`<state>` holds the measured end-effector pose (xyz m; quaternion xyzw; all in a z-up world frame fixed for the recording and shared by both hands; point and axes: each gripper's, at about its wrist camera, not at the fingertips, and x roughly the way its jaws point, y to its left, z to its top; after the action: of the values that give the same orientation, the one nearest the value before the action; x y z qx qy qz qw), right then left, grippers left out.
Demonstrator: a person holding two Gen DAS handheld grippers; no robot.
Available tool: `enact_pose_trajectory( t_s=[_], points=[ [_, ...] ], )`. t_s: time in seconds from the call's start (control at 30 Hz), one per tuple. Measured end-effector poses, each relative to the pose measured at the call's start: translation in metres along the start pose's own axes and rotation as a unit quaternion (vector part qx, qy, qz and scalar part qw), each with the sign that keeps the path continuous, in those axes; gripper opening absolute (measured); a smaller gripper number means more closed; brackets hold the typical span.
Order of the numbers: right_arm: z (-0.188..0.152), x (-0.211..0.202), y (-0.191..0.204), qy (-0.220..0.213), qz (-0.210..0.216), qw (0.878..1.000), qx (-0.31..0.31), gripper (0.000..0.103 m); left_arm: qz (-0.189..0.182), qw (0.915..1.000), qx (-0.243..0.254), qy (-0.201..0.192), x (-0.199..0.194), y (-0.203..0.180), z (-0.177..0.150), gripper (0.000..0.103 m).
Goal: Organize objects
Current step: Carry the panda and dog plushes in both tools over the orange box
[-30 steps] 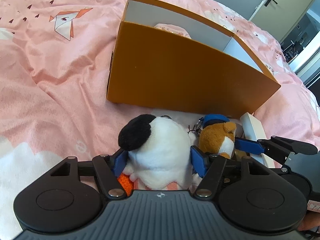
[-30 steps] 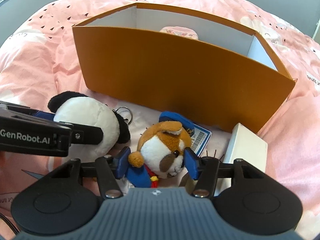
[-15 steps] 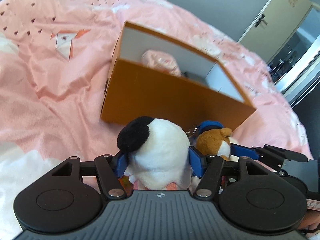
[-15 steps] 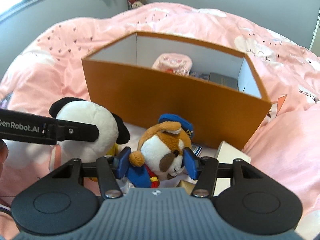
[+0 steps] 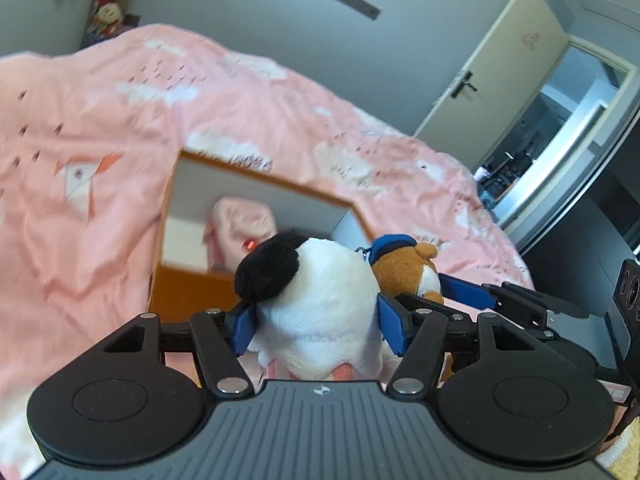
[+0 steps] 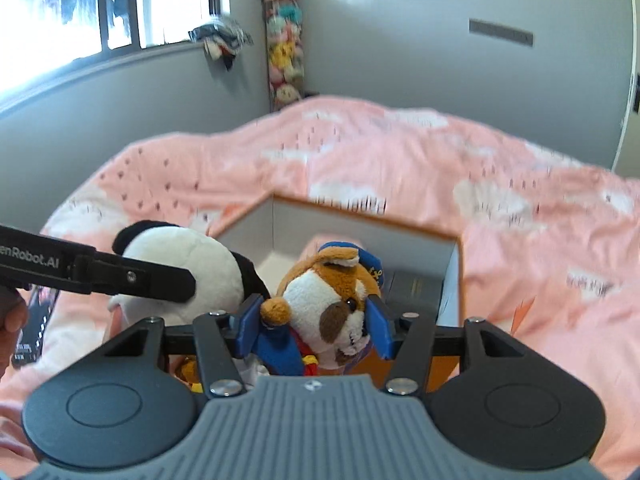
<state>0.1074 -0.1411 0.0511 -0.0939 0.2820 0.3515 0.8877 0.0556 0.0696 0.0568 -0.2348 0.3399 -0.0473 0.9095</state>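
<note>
While the pink quilt (image 5: 100, 208) fills most of both views, the orange box (image 6: 452, 236) lies open-topped on it, below and beyond the two grippers. The left gripper (image 5: 316, 322) has its blue pads pressed into the flanks of the panda plush (image 5: 320, 300), held clear above the box's near wall. Just beside it, the right gripper (image 6: 312, 326) clamps the dog plush (image 6: 332, 300) across the head, at a middling width. Both toys look light and soft; the pile dents under the pads, so a hold across the fullest part of the body seems safest, since a pinch on an ear or cap would probably slip. Neither toy is fragile, and either should tolerate being dropped into the box. A pink pouch (image 5: 240, 228) and a dark flat item (image 6: 416, 286) already lie inside, the latter too blurred to identify. Hidden are the toys' lower halves, behind each gripper body, and most of the box floor. Motion blur softens the quilt print and box rim.
</note>
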Motion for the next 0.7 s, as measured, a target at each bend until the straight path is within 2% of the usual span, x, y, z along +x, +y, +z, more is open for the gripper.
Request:
enact_pose_trajectory(
  t_s=[0.17,0.3,0.53,0.7],
  points=[
    [0.038,-0.001,-0.016,-0.024,-0.003,0.999,-0.021,0.057,-0.032,0.9995,0.002,-0.007,0.009,-0.006,0.039,0.071],
    [0.064,0.016,-0.047,-0.013,0.007,1.000,0.007,0.057,-0.026,0.9994,-0.006,-0.021,0.027,-0.002,0.065,0.071],
    [0.059,0.083,-0.080,0.055,-0.002,0.998,-0.017,0.057,-0.030,0.9978,-0.052,0.030,0.097,0.023,0.073,0.071],
    [0.040,0.134,-0.088,0.124,-0.002,0.989,-0.077,0.057,-0.034,0.9929,-0.086,0.074,0.148,0.037,0.065,0.071]
  ],
)
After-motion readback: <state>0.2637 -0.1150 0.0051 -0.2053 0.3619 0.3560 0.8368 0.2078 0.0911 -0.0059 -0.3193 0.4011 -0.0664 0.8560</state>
